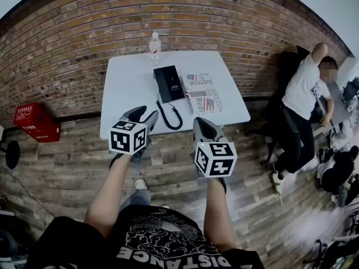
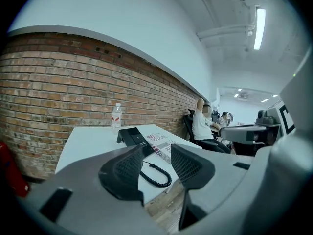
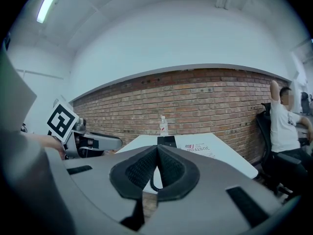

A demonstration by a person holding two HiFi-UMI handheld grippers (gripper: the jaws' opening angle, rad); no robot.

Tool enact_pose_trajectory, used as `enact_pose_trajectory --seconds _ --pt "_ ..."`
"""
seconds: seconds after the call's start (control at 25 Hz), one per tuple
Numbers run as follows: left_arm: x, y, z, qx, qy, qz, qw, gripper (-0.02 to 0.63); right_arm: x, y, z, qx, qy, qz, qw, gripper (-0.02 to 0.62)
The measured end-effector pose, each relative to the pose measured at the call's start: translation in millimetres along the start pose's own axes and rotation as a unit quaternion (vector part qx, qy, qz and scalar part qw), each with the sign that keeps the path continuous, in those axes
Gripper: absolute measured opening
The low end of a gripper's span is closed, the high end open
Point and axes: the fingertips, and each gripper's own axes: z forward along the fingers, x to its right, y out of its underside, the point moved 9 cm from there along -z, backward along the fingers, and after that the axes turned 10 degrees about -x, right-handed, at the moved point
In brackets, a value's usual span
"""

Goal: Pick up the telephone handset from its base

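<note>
Black plastic, the handset (image 1: 161, 83) lies on its base (image 1: 175, 86), upper centre of the head view. It is probably light, stiff and smooth (cord (image 1: 170, 116) may tug), so grip mid-shaft. Left gripper (image 1: 143, 115) gapes empty; right gripper (image 1: 202, 122) is closed on nothing.

Counter (image 1: 123, 88) upper centre, backed against brick wall (image 1: 168, 15). On it: bottle (image 1: 155, 48) at far edge, telephone (image 1: 168, 83) just below, newspaper (image 1: 203, 91) right of telephone, cord (image 1: 169, 116) trailing toward near edge. Box (image 1: 36, 122) on floor (image 1: 67, 167), frame left; person (image 1: 305, 94) far right.
</note>
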Motion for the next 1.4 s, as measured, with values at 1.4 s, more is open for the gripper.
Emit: enact_pose_trajectory --seconds 1.4 --pt "-184.3 -15.5 216.7 -0.073 0.230 -0.231 0.9426 0.186 31.7 -70.1 215.9 -0.067 0.036 0.002 0.997 0.000"
